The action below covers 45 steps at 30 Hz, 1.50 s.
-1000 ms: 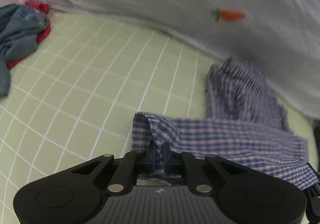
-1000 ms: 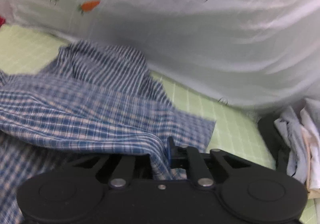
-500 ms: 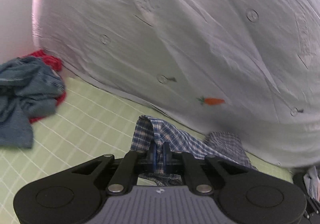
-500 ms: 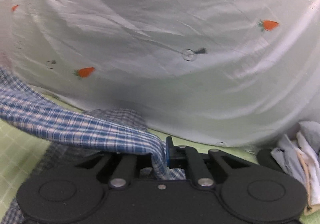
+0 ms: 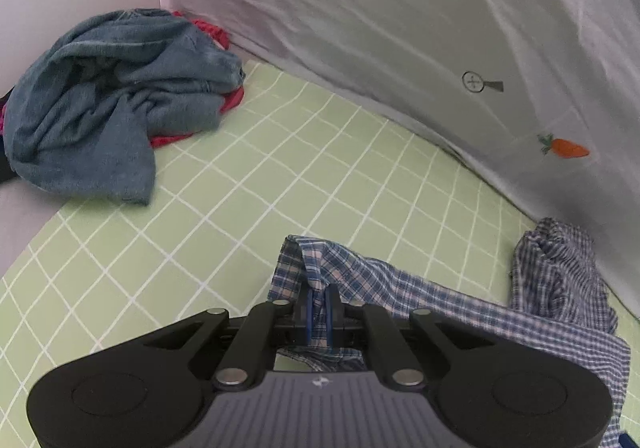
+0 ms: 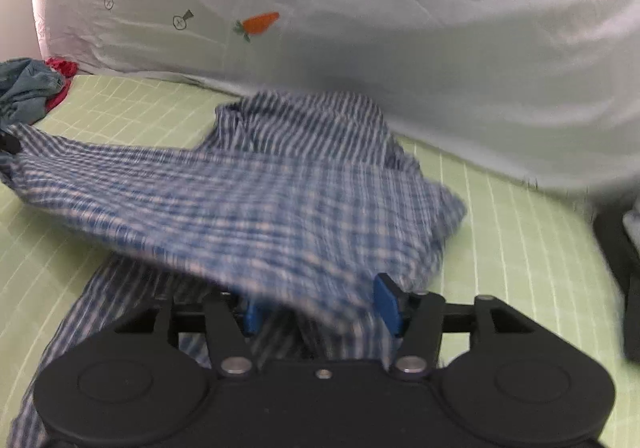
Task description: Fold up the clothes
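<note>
A blue and white plaid garment (image 5: 460, 304) lies partly lifted over the green grid mat (image 5: 248, 184). My left gripper (image 5: 318, 308) is shut on one edge of it and holds that edge just above the mat. In the right wrist view the same plaid garment (image 6: 248, 200) spreads across the mat (image 6: 520, 248), blurred by motion. My right gripper (image 6: 320, 312) is open, its blue pads (image 6: 386, 302) apart, with the cloth draped over and between them.
A heap of grey-blue and red clothes (image 5: 100, 96) lies at the mat's far left corner. A white sheet with carrot prints (image 5: 440, 28) rises along the back. A dark object (image 6: 624, 268) sits at the right edge.
Both grippers came down from a raised position toward the mat with the plaid garment. My right gripper has opened and let go of its edge. The left stays shut on the cloth.
</note>
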Tool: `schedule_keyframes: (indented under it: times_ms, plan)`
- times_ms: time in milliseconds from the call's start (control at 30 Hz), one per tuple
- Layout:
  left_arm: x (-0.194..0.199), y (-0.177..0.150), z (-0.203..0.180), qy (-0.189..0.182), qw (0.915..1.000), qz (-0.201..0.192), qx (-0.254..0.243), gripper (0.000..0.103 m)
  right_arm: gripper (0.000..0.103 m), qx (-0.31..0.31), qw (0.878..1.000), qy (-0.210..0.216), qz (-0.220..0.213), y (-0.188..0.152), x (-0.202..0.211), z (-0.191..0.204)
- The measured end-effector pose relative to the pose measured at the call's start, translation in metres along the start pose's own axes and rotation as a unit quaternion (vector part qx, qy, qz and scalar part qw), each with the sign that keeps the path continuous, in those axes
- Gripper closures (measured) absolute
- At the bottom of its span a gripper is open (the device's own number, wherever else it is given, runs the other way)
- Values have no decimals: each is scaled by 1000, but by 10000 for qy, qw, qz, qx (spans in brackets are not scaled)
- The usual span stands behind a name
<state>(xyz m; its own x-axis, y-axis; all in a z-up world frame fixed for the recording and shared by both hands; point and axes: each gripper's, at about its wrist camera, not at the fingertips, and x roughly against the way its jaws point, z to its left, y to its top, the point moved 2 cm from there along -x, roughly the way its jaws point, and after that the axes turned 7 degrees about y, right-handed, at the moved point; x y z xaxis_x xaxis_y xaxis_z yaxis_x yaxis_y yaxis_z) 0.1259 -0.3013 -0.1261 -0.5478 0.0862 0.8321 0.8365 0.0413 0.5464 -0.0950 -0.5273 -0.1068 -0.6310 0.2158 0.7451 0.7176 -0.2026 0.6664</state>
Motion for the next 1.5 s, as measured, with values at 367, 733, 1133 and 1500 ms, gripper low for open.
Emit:
schedule_keyframes:
  times_ms: [367, 733, 1133, 1500]
  plan:
    - [-16, -1, 1, 44, 10000, 51, -23, 97, 42, -1281, 9902, -27, -562, 0, 45, -68]
    - [-26, -5, 6, 33, 9997, 219, 91, 96, 58, -2280, 9723, 449, -268, 32, -52, -113]
    - [12, 10, -12, -102, 9993, -336, -137, 97, 101, -2350, 9684, 533, -644, 52, -52, -132]
    - [79, 50, -18, -573, 9918, -1136, 127, 97, 102, -2372, 9599, 523, -1403, 76, -8, -137]
